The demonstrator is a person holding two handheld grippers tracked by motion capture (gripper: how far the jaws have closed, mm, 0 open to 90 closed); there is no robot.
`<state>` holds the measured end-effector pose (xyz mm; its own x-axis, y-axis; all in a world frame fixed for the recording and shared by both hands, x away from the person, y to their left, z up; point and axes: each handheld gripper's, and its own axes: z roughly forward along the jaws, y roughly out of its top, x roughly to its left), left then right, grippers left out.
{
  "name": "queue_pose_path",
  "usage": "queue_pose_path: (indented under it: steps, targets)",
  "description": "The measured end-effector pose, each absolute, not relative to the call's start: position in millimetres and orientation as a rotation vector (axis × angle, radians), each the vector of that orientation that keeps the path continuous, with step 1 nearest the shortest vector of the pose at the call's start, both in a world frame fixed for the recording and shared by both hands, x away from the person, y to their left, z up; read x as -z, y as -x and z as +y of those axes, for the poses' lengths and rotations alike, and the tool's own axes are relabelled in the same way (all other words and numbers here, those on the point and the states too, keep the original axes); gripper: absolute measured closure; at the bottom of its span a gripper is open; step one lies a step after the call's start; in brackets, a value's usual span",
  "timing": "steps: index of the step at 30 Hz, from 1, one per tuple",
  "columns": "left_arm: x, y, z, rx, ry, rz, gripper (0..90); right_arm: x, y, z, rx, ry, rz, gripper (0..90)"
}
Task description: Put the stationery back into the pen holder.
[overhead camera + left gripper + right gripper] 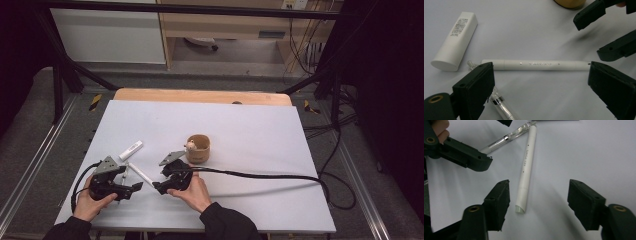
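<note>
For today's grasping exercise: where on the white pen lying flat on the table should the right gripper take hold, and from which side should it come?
Probably from above, jaws straddling the white pen across its slim round barrel near the end closest to the right gripper. That end lies free on the table, while the far end touches the clear pen, beside the left gripper. The right gripper's jaws already flank that end without touching it.

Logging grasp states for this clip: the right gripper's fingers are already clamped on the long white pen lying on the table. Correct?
Not quite. The right gripper is open: in the right gripper view its fingers stand apart on either side of the white pen, touching nothing. The pen does lie on the table.
</note>
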<state>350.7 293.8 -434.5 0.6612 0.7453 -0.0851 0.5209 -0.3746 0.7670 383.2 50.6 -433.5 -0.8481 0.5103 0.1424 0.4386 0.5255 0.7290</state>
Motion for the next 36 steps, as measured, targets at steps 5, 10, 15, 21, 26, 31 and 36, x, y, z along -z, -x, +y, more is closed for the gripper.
queue_pose_path:
  steps: [5, 10, 15, 21, 26, 31, 36]
  targets:
    - [435, -351, 294, -0.350, -2.065, 0.978, 7.1, 439, -385, 56, -1.242, -0.831, 2.674, 47.0]
    - [434, -350, 294, -0.352, -2.065, 0.977, 7.1, 445, -382, 69, -1.219, -0.788, 2.689, 54.8]
    - [434, -351, 294, -0.351, -2.066, 0.978, 7.1, 449, -382, 74, -1.212, -0.786, 2.694, 60.1]
    - [434, -351, 294, -0.352, -2.066, 0.976, 7.1, 454, -380, 78, -1.216, -0.780, 2.681, 69.5]
    - [434, -351, 293, -0.352, -2.067, 0.975, 7.2, 455, -378, 78, -1.220, -0.778, 2.672, 76.5]
    - [434, -351, 293, -0.352, -2.068, 0.975, 7.2, 455, -377, 78, -1.218, -0.800, 2.661, 78.0]
    - [434, -351, 293, -0.352, -2.068, 0.974, 7.2, 455, -377, 78, -1.227, -0.831, 2.652, 78.3]
